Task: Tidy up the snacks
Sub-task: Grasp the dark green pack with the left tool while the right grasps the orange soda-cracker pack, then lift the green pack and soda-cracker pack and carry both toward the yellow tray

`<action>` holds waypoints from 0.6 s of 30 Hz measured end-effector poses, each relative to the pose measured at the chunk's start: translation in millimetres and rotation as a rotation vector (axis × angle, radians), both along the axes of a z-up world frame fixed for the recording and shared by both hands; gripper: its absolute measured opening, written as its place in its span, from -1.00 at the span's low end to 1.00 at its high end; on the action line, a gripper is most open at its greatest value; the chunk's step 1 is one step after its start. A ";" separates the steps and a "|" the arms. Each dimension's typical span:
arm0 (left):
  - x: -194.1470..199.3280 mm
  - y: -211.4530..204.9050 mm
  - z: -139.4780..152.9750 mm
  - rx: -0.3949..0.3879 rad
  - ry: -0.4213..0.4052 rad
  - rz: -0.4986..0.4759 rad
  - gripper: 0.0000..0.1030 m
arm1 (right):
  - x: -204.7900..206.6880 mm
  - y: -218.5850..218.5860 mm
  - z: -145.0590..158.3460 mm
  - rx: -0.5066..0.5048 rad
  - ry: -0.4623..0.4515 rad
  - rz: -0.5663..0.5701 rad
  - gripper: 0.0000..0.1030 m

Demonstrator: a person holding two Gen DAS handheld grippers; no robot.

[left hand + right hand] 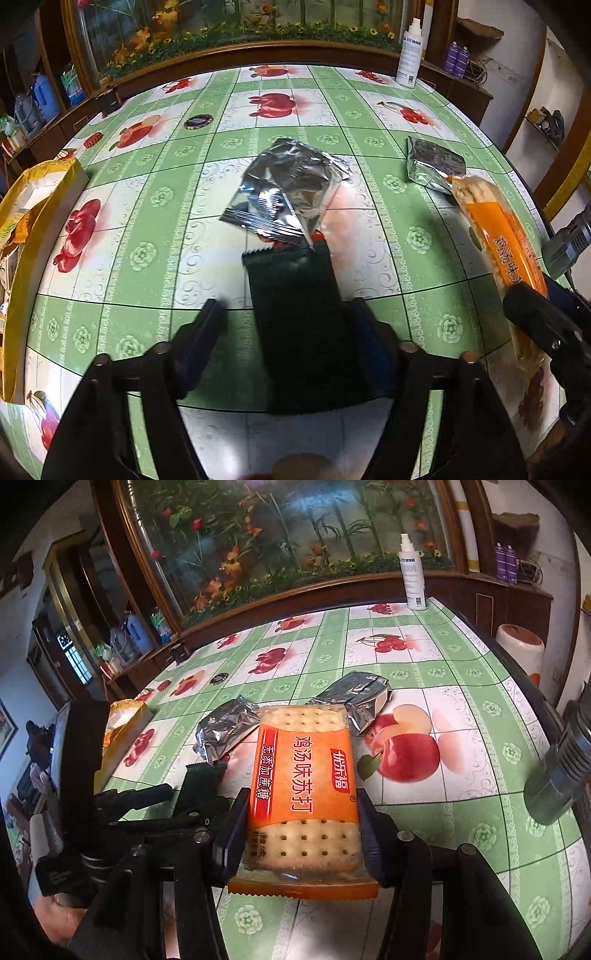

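Observation:
My left gripper (284, 306) is open around a dark green snack packet (299, 325) lying flat on the table; the right finger is near its edge, the left finger stands apart. My right gripper (301, 808) is shut on an orange cracker packet (303, 790), held above the table; it also shows at the right of the left wrist view (506, 251). Two silver foil packets lie on the table: one ahead of the dark packet (288, 192), also in the right wrist view (225, 731), and one further right (434, 166), also in the right wrist view (354, 698).
A yellow cardboard box (40, 221) stands open at the table's left edge. A white spray bottle (408, 55) stands at the far right corner. A small dark round lid (198, 121) lies far left. A grey flashlight (561, 768) hangs at right.

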State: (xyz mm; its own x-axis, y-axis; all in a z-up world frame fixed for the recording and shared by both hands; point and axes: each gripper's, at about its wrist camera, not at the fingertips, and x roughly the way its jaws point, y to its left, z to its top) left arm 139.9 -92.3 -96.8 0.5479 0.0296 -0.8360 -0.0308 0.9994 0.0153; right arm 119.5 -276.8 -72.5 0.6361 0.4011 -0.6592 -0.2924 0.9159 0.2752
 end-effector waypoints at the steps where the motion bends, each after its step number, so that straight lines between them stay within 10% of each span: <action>1: -1.5 3.0 1.3 0.000 -0.004 -0.001 -0.06 | -1.5 1.4 -0.6 0.006 0.002 0.000 0.07; 18: -74.0 88.6 16.4 0.033 -0.104 0.093 -0.18 | -39.5 59.7 -0.6 0.062 0.002 0.117 0.07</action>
